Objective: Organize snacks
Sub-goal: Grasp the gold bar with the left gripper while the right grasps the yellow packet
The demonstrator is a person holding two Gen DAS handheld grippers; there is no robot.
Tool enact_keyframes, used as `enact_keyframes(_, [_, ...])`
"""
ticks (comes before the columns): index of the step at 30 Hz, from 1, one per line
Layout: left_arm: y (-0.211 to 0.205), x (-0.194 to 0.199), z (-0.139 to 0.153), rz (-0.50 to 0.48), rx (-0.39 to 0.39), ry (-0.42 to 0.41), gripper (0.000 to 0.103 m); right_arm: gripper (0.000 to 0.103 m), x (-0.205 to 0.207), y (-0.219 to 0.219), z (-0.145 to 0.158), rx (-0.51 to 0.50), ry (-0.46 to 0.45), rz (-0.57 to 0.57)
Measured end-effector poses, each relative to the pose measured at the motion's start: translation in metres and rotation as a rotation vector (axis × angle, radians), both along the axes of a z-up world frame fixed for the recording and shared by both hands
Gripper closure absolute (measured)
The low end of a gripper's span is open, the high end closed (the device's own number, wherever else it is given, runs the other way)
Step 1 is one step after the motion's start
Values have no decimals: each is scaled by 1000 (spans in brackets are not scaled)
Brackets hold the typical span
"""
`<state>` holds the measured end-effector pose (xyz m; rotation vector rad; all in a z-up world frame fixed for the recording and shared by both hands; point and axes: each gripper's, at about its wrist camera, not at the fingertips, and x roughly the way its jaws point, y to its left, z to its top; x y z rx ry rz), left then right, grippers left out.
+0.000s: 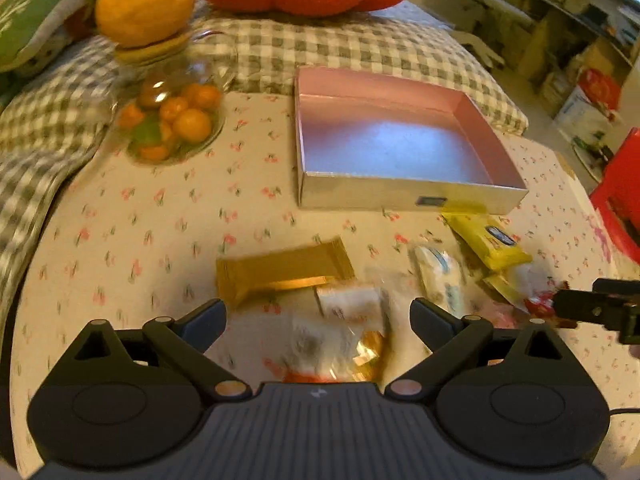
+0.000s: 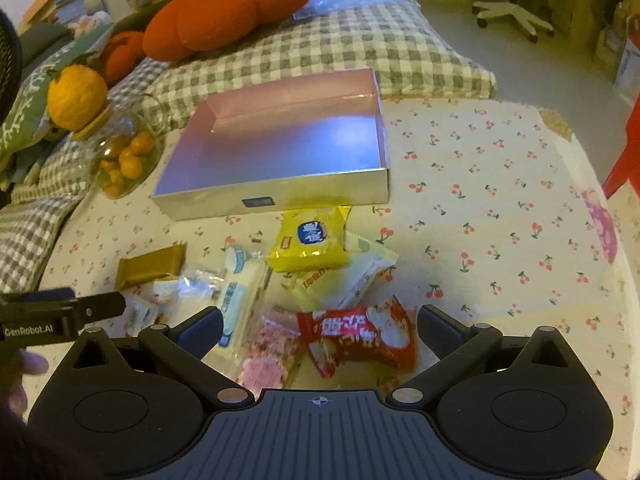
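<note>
A pile of snack packets lies on the cherry-print tablecloth (image 2: pixel 500 216) in front of an empty pink-lined box (image 1: pixel 404 140) (image 2: pixel 280 140). My left gripper (image 1: pixel 318 322) is open above a clear-wrapped white snack (image 1: pixel 348 304), just short of a gold bar (image 1: pixel 280 268) (image 2: pixel 150 266). My right gripper (image 2: pixel 320 334) is open over a red packet (image 2: pixel 360 336) and a pink packet (image 2: pixel 268 360), touching neither. A yellow packet (image 2: pixel 310 242) (image 1: pixel 490 244), a pale yellow packet (image 2: pixel 356 280) and a white-blue packet (image 2: pixel 240 288) (image 1: pixel 440 276) lie between the grippers and the box.
A glass jar of small oranges (image 1: pixel 172 120) (image 2: pixel 124 156) topped by a large yellow citrus (image 1: pixel 144 0) stands left of the box. A checked blanket (image 2: pixel 320 52) and orange plush cushion (image 2: pixel 232 12) lie behind. A red chair (image 1: pixel 620 196) is at the right.
</note>
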<state>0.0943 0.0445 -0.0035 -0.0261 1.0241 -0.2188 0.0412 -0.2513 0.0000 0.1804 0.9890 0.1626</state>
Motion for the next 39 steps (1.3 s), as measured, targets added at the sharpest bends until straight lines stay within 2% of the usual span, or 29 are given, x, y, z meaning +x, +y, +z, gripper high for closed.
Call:
enact_keyframes(8, [14,35,-15,-102,2,-56,9,0,34,-4,-7,61,-31,8])
enact_keyframes(12, [21,44,-29,-125,0,-57,13,0,48,0,-17,64,-42,22])
enact_keyframes(14, [25,48,-37,-133,-8,-41,19,0,54,4,-24,58,-45,31])
enact_keyframes(17, [28,51,-44,-163,-20,-25,22,0,59,10,-33,45,-50,49])
enact_keyframes(25, [26,35,-50,-309,5,-26,20,2,59,25,-48,-52,-77,80])
enact_keyframes(32, [24,32,-51,-317,33,-32,22,11,55,27,-51,-93,-105,67])
enact_keyframes(39, [17,35,-54,-270,82,-74,25,21,53,30,-52,-101,-127,60])
